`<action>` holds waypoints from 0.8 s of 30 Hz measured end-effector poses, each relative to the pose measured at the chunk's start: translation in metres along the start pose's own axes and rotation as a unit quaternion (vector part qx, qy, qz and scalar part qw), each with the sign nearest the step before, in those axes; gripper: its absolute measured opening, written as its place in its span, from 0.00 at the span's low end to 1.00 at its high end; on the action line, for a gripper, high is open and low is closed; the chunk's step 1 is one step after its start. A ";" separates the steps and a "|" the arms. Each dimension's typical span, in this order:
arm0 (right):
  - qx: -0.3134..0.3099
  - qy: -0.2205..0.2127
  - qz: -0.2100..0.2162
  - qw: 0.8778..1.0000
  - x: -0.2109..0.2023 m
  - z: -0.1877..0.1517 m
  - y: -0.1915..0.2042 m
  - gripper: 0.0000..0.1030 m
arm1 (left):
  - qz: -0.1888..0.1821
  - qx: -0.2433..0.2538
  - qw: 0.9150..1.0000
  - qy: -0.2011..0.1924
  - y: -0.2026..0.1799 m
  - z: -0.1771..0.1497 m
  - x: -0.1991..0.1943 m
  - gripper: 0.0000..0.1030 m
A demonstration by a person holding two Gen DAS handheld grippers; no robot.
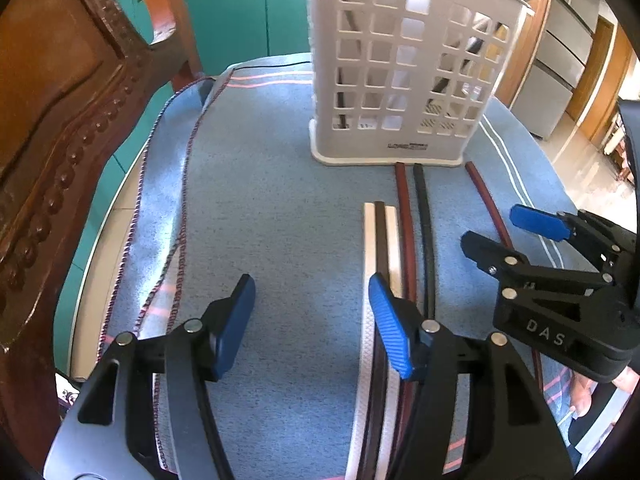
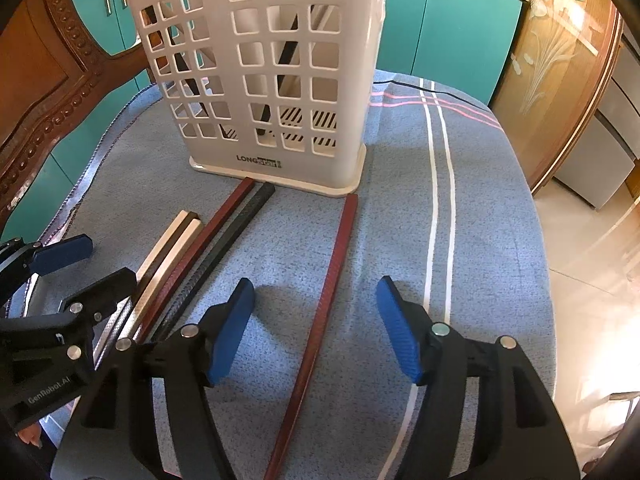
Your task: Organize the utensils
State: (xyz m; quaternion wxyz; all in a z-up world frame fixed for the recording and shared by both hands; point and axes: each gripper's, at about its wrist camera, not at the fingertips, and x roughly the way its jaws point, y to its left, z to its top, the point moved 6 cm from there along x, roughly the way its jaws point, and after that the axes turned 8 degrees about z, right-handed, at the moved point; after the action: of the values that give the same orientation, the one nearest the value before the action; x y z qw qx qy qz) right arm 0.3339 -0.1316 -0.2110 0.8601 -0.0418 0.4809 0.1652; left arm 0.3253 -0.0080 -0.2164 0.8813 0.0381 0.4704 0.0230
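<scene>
A white lattice utensil holder [image 1: 400, 80] [image 2: 272, 80] stands upright on the blue cloth [image 1: 280, 208], with dark sticks showing through its holes. In front of it lie long chopsticks side by side: white ones [image 1: 370, 232] [image 2: 176, 236], a red-brown one [image 1: 405, 216] [image 2: 224, 220] and a black one [image 1: 424, 208] [image 2: 244, 224]. A lone red-brown chopstick [image 2: 340, 248] [image 1: 486, 196] lies apart to the right. My left gripper [image 1: 312, 304] [image 2: 106, 260] is open over bare cloth, its right finger above the white chopsticks. My right gripper [image 2: 316, 300] [image 1: 494, 226] is open, the lone chopstick lying below the gap, untouched.
A carved wooden chair back [image 1: 60, 120] [image 2: 36, 92] rises close on the left. Teal cabinets [image 1: 240, 8] stand behind the table. A black cable [image 2: 420, 88] crosses the far cloth. The table edge drops to a tiled floor [image 2: 592, 260] on the right, near a wooden cabinet [image 2: 552, 60].
</scene>
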 end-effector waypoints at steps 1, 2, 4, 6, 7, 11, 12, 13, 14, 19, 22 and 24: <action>0.001 0.000 0.000 1.000 0.000 0.000 0.000 0.63 | 0.005 -0.004 1.000 0.000 0.003 0.001 0.001 0.58; 0.001 0.000 -0.001 1.000 0.000 0.000 -0.001 0.63 | 0.013 -0.008 1.000 0.006 0.005 0.000 0.003 0.57; 0.001 -0.001 -0.002 1.000 0.001 0.000 -0.001 0.64 | 0.017 -0.015 1.000 0.013 0.011 0.000 0.009 0.56; 0.001 -0.001 -0.002 1.000 0.000 0.000 -0.002 0.64 | 0.017 -0.012 1.000 0.011 0.010 -0.001 0.007 0.56; 0.001 -0.001 -0.002 1.000 0.000 0.000 -0.002 0.64 | 0.016 -0.010 1.000 0.011 0.009 -0.001 0.007 0.56; 0.001 -0.001 -0.002 1.000 0.000 0.000 -0.002 0.64 | 0.015 -0.009 1.000 0.011 0.008 -0.001 0.009 0.56; 0.001 -0.002 -0.002 1.000 0.000 0.001 -0.002 0.64 | 0.015 -0.009 1.000 0.012 0.008 -0.001 0.009 0.56; 0.000 -0.002 -0.002 1.000 0.000 0.001 -0.002 0.64 | 0.015 -0.009 1.000 0.012 0.008 0.000 0.010 0.56; 0.000 -0.002 -0.003 1.000 0.001 0.001 -0.002 0.64 | 0.015 -0.009 1.000 0.012 0.008 0.000 0.010 0.56; -0.004 -0.003 0.002 1.000 0.000 0.002 0.001 0.49 | 0.015 -0.009 1.000 0.012 0.008 0.000 0.010 0.56; -0.009 -0.004 0.006 1.000 -0.001 0.003 0.005 0.31 | 0.015 -0.009 1.000 0.012 0.008 -0.001 0.010 0.56; -0.006 -0.004 0.006 1.000 -0.002 0.004 0.004 0.19 | 0.013 -0.011 1.000 0.011 0.008 -0.001 0.008 0.56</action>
State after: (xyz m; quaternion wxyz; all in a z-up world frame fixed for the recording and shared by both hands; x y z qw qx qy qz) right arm 0.3348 -0.1270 -0.2065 0.8608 -0.0436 0.4764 0.1736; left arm 0.3285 0.0010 -0.2232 0.8759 0.0347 0.4795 0.0404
